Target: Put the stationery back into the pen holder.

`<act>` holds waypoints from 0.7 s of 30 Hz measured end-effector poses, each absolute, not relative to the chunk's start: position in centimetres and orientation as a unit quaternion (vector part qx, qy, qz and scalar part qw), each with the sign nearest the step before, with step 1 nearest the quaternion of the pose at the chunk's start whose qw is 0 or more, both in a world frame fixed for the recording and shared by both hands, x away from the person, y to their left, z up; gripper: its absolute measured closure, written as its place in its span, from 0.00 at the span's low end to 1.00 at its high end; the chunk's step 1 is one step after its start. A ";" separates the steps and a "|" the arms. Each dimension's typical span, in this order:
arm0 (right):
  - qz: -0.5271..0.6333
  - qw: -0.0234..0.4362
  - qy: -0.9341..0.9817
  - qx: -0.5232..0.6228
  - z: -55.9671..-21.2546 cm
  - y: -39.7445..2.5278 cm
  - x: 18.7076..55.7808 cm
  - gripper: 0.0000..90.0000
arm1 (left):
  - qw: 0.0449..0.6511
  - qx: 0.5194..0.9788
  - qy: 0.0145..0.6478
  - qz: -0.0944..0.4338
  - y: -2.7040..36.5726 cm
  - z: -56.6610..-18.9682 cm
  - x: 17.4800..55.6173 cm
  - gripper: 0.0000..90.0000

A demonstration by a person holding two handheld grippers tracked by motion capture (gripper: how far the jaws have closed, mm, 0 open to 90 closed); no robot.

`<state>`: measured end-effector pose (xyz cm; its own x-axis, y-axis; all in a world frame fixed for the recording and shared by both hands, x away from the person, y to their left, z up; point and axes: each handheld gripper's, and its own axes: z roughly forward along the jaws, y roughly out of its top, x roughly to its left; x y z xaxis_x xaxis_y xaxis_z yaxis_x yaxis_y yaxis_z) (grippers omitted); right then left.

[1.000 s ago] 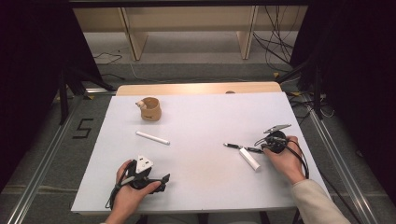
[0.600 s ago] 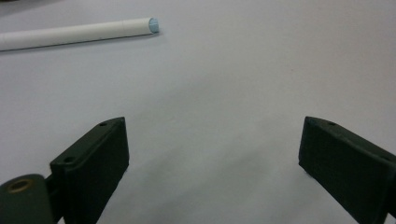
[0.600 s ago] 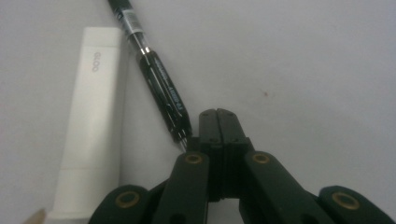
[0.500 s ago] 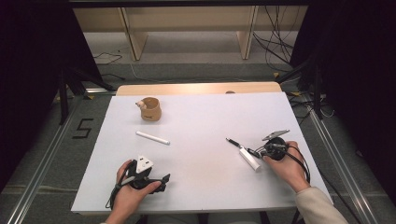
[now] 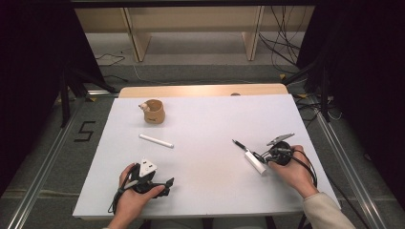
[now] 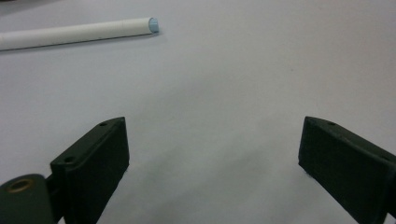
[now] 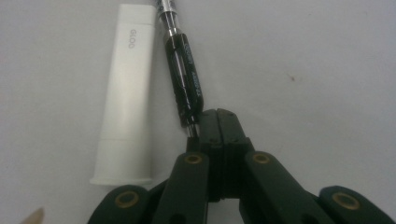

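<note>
Right claw [image 7: 215, 122] is clamped shut on the tail end of a black pen [image 7: 185, 79], which lies low over the table [image 5: 205, 119] at the near right, just beside a white cap [image 7: 127, 93]. Left claw [image 6: 212, 154] rests wide open at the near left, holding nothing; a white tube [image 6: 77, 33] lies beyond it. A wooden cup [image 5: 154, 111] stands far left. Judged step: pen gripped, transfer pending. Next move calls for a lift clear of the cap, likely toward the cup.

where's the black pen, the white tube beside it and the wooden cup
black pen [image 7: 186, 81]: right gripper view, middle of its barrel
white tube [image 7: 128, 98]: right gripper view, middle of its body
wooden cup [image 5: 154, 114]: high view, its front wall
</note>
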<state>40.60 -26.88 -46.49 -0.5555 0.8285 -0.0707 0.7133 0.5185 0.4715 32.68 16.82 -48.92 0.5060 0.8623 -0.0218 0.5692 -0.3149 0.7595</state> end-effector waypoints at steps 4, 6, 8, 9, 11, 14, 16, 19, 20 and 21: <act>0.201 0.142 0.859 0.449 -46.5 -27.0 40.6 1.00 | 0.368 0.786 0.455 0.199 16.8 -48.9 32.7 0.09; 0.202 0.141 0.859 0.450 -46.5 -27.0 40.7 1.00 | 0.368 0.786 0.455 0.199 16.8 -48.9 32.7 0.09; 0.202 0.137 0.859 0.451 -46.4 -27.2 40.8 0.95 | 0.368 0.786 0.455 0.199 16.8 -48.9 32.7 0.09; 0.206 0.134 0.858 0.452 -46.3 -27.3 41.0 0.94 | 0.368 0.786 0.455 0.199 16.8 -48.9 32.7 0.09; 0.210 0.131 0.856 0.453 -46.2 -27.4 41.3 0.93 | 0.368 0.786 0.455 0.199 16.8 -48.9 32.7 0.09; 0.222 0.131 0.861 0.438 -45.5 -27.3 42.6 0.84 | 0.369 0.784 0.457 0.199 16.8 -48.9 32.8 0.09; 0.224 0.128 0.867 0.426 -45.2 -26.9 43.3 0.81 | 0.369 0.784 0.457 0.199 16.8 -48.9 32.8 0.09; 0.222 0.124 0.874 0.414 -45.0 -26.3 44.1 0.77 | 0.368 0.785 0.456 0.199 16.7 -48.9 32.8 0.09; 0.220 0.119 0.881 0.402 -44.8 -25.8 44.9 0.74 | 0.368 0.786 0.456 0.198 16.8 -49.0 32.8 0.09; 0.220 0.119 0.881 0.402 -44.8 -25.8 44.9 0.74 | 0.369 0.785 0.457 0.198 16.8 -49.0 32.8 0.09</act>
<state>44.93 -25.75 -44.81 -0.6483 0.7606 -0.0330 0.6556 0.5798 0.4839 32.79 16.77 -48.97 0.5036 0.8635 -0.0266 0.5711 -0.3096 0.7602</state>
